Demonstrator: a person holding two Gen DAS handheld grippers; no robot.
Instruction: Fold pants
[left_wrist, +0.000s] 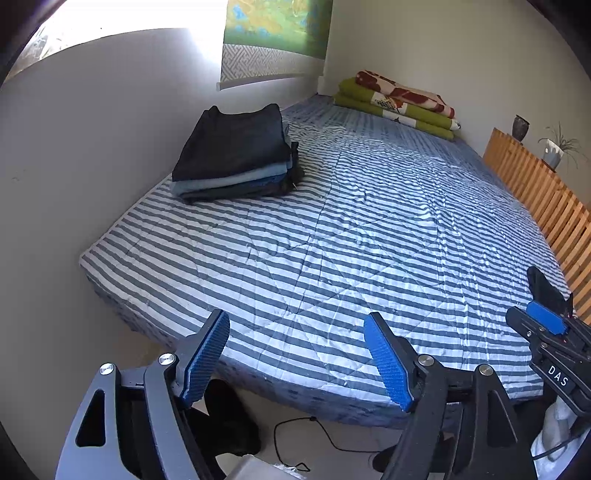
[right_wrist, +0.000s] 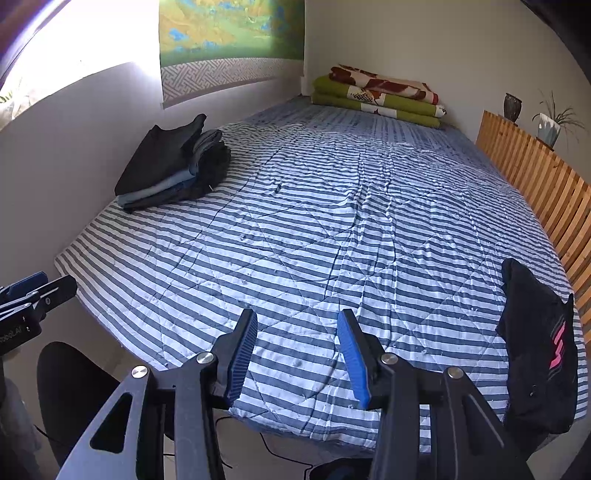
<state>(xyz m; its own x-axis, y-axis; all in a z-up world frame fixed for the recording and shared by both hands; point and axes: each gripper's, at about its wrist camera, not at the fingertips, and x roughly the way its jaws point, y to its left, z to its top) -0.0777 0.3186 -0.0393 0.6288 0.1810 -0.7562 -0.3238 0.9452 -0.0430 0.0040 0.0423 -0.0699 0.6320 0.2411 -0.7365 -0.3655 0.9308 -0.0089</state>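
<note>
A pair of black pants (right_wrist: 535, 343) with a pink mark lies crumpled at the bed's near right corner, partly hanging over the edge; in the left wrist view only its top (left_wrist: 543, 288) shows. A stack of folded dark and blue pants (left_wrist: 236, 155) (right_wrist: 173, 166) rests on the left side of the bed by the wall. My left gripper (left_wrist: 297, 358) is open over the bed's near edge and holds nothing. My right gripper (right_wrist: 297, 356) is open too, empty, with the black pants to its right. Each gripper shows at the edge of the other's view (left_wrist: 546, 317) (right_wrist: 33, 291).
The blue-and-white striped bed cover (right_wrist: 332, 221) is wrinkled. Folded green and red blankets (right_wrist: 380, 96) lie at the far end. A wooden slatted panel (right_wrist: 535, 177) runs along the right side, with a vase (right_wrist: 512, 106) and a plant (right_wrist: 550, 125) behind it. A cable (left_wrist: 295, 435) trails on the floor.
</note>
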